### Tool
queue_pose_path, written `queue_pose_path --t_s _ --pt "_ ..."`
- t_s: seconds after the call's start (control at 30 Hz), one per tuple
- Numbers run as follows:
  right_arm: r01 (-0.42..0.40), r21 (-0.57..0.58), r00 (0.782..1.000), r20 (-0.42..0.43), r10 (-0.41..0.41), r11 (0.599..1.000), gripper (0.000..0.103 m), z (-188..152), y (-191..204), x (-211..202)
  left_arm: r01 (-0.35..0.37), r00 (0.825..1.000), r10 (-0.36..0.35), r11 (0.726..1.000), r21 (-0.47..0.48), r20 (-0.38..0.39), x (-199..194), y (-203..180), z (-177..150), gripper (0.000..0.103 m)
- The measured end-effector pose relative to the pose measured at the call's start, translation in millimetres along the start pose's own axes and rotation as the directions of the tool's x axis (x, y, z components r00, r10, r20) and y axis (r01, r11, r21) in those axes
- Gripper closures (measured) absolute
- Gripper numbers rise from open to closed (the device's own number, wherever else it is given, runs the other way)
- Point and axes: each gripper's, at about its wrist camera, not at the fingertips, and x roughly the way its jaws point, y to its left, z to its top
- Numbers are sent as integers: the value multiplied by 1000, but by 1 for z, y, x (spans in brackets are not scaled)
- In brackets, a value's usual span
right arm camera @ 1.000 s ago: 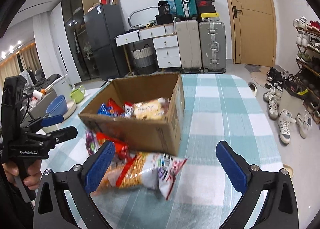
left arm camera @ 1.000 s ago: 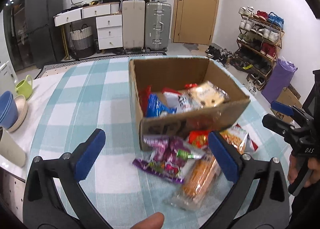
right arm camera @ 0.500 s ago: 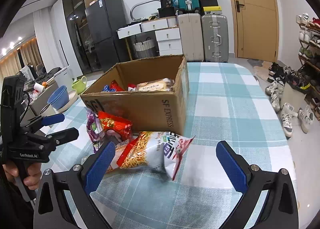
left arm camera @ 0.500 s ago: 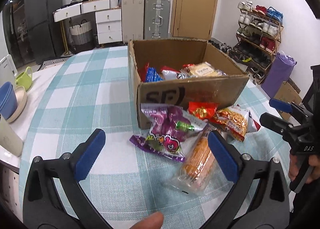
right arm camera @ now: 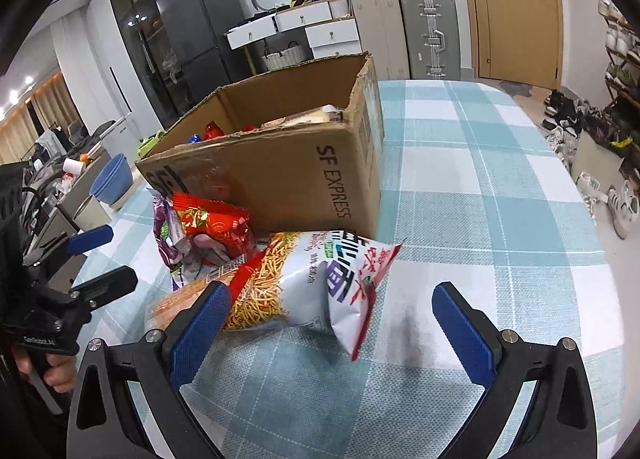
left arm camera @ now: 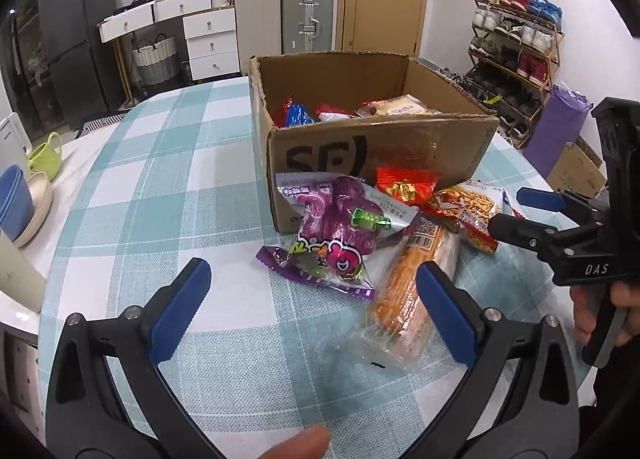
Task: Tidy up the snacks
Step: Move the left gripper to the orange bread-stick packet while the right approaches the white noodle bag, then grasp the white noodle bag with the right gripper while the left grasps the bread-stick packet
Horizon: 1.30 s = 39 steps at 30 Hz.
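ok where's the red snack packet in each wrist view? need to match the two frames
Left wrist: red snack packet sits centre-right, against the box's front wall, between the purple bag and the noodle-snack bag.
Right wrist: same packet is left of centre, at the foot of the box's near wall, up-left of the noodle-snack bag.
Shared landmark: the cardboard box with SF printing.
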Motion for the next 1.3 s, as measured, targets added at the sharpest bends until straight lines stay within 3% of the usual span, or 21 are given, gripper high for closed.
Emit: queue_pose_path --t_s 0.2,0.47,0.83,1.03,1.13,1.3 --pt "-49 50 999 -12 49 998 1 0 -3 12 23 999 -23 1000 8 -29 7 0 -1 1" --pt "-84 66 996 -25 85 994 1 1 -3 23 74 995 -66 991 109 -70 13 -19 -8 1" --pt "-102 33 995 -14 102 994 37 1 -3 19 153 987 -143 976 156 -77 13 -32 -16 1" --pt "-112 36 993 38 111 993 39 -7 -11 -11 177 983 -167 971 162 -75 13 -39 -16 3" --pt "-115 45 992 59 112 992 39 -9 -17 -25 198 980 -188 965 175 -70 13 -47 -17 5" --pt "-116 56 991 77 112 992 39 -8 -25 -35 215 975 -200 956 198 -93 22 -60 -21 24"
